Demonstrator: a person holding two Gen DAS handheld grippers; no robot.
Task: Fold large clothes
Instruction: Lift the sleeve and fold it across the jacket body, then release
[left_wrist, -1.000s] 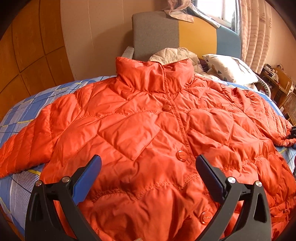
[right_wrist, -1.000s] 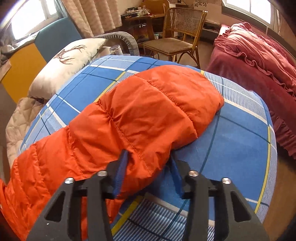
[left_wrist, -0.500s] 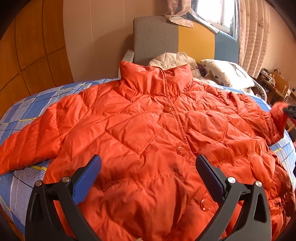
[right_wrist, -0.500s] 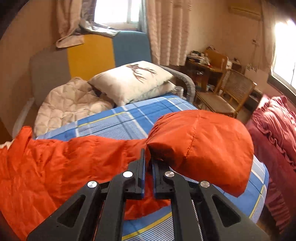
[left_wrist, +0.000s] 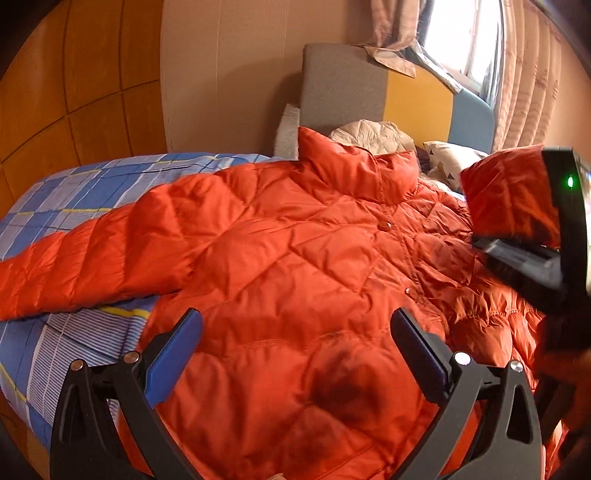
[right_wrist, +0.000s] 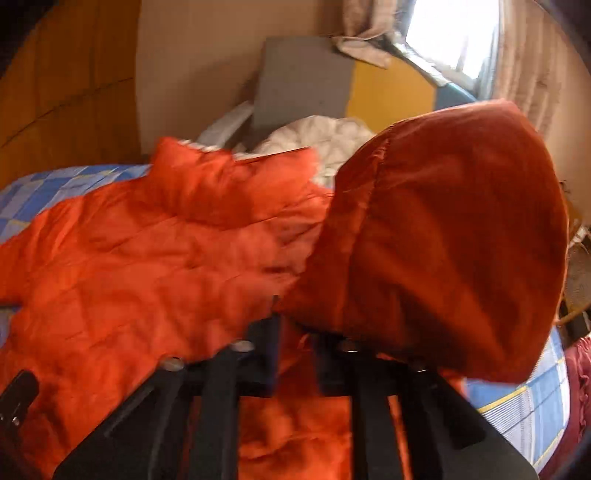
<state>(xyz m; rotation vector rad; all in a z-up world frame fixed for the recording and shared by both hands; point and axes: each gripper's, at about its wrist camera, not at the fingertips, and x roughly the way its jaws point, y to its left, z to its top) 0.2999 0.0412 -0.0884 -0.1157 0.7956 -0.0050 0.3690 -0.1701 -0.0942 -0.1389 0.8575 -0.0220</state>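
An orange quilted jacket (left_wrist: 295, 266) lies front up on the blue plaid bed (left_wrist: 74, 199), collar toward the headboard. Its one sleeve (left_wrist: 74, 273) stretches out to the left on the bed. My left gripper (left_wrist: 295, 354) is open and empty, hovering over the jacket's lower front. My right gripper (right_wrist: 295, 332) is shut on the other sleeve's end (right_wrist: 443, 251) and holds it lifted above the jacket's body (right_wrist: 129, 266). In the left wrist view, the right gripper's body (left_wrist: 535, 266) and the lifted sleeve (left_wrist: 509, 195) show at the right edge.
A grey, yellow and blue headboard (left_wrist: 380, 92) stands at the far end with a beige quilt (left_wrist: 373, 136) and a pillow (left_wrist: 447, 162) before it. Wooden wall panels (left_wrist: 74, 92) stand on the left. A curtained window (left_wrist: 524, 74) is at the right.
My right gripper closed on the sleeve's end, lifted it off the bed and carried it over toward the jacket's body. My left gripper stayed open and shifted slightly over the jacket's front.
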